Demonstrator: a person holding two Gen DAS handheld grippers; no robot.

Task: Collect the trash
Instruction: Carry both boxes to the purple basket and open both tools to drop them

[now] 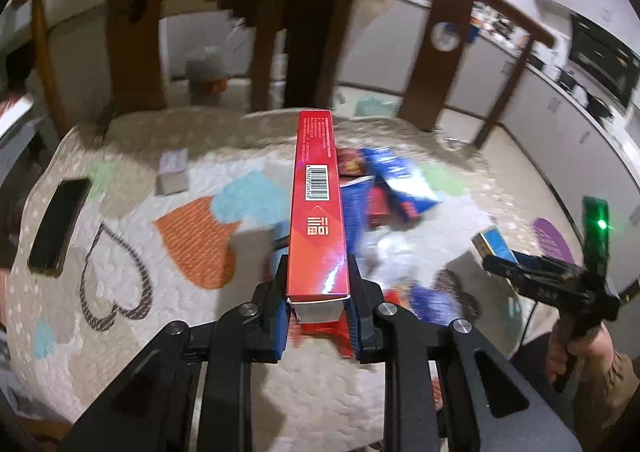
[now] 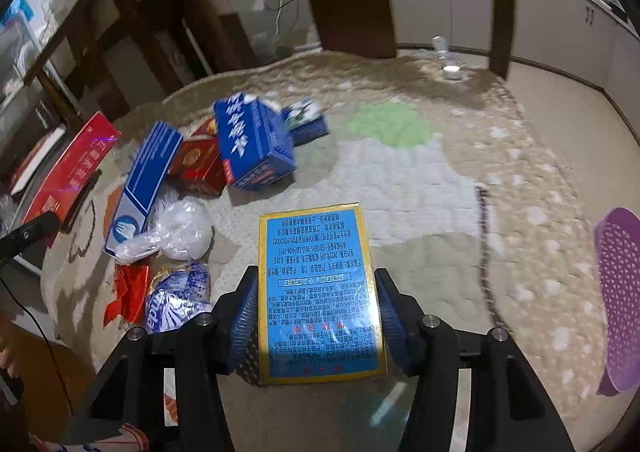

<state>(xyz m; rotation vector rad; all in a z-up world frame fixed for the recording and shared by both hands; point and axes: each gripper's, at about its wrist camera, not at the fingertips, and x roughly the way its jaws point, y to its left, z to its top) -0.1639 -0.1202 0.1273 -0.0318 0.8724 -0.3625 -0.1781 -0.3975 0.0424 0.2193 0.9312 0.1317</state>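
**Two boxes held above the quilted mat**

Left wrist view: our left gripper [image 1: 318, 292] is clamped on a long red box [image 1: 318, 204] reaching up to mid-frame (barcode facing us). A trash pile [image 1: 384, 184] lies just right of it.

Right wrist view: our right gripper [image 2: 316, 312] pinches a blue yellow-edged box [image 2: 318, 292] at lower centre; a white plastic bag [image 2: 180, 232] sits left.

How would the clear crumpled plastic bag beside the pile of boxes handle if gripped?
The clear plastic bag looks thin and crumpled, so it would probably be floppy and light, collapsing between the fingers. Its glossy film may slip. It seems unlikely to roll.
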